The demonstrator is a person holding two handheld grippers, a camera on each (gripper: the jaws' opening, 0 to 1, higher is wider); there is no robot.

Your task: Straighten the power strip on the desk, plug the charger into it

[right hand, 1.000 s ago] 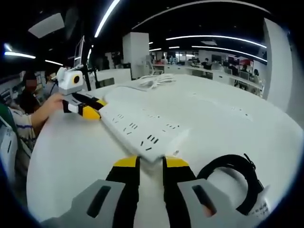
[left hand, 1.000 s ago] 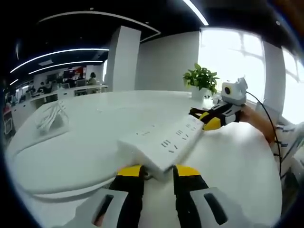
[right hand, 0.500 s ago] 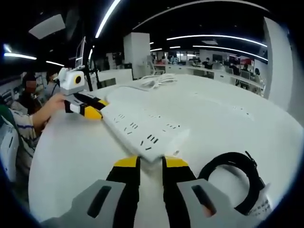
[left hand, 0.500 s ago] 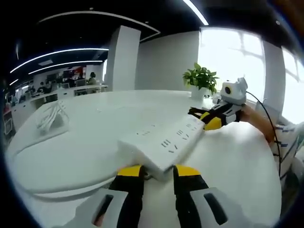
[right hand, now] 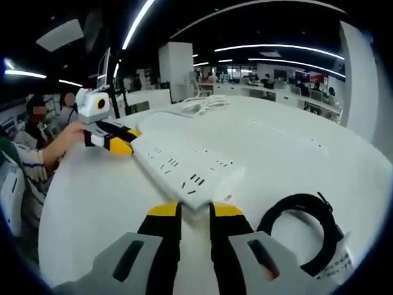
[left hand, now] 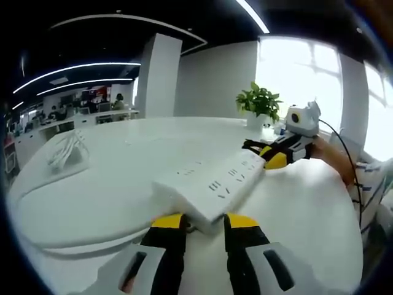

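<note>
A long white power strip (left hand: 215,181) lies flat on the round white desk (left hand: 110,203), held at both ends. My left gripper (left hand: 206,220) is shut on its near end in the left gripper view. At the strip's far end, my right gripper (left hand: 265,153) grips the other tip. From the right gripper view, the power strip (right hand: 178,163) runs away from my right gripper (right hand: 189,209) to my left gripper (right hand: 123,141). A white charger with bundled cable (left hand: 66,150) rests far left on the desk, also seen as the charger (right hand: 202,104) beyond the strip.
A coiled black cable (right hand: 301,230) with a tag lies to the right of my right gripper. A potted plant (left hand: 261,101) stands at the desk's far edge by the window. A person's hand (left hand: 331,157) holds the right gripper. Office desks and people sit beyond.
</note>
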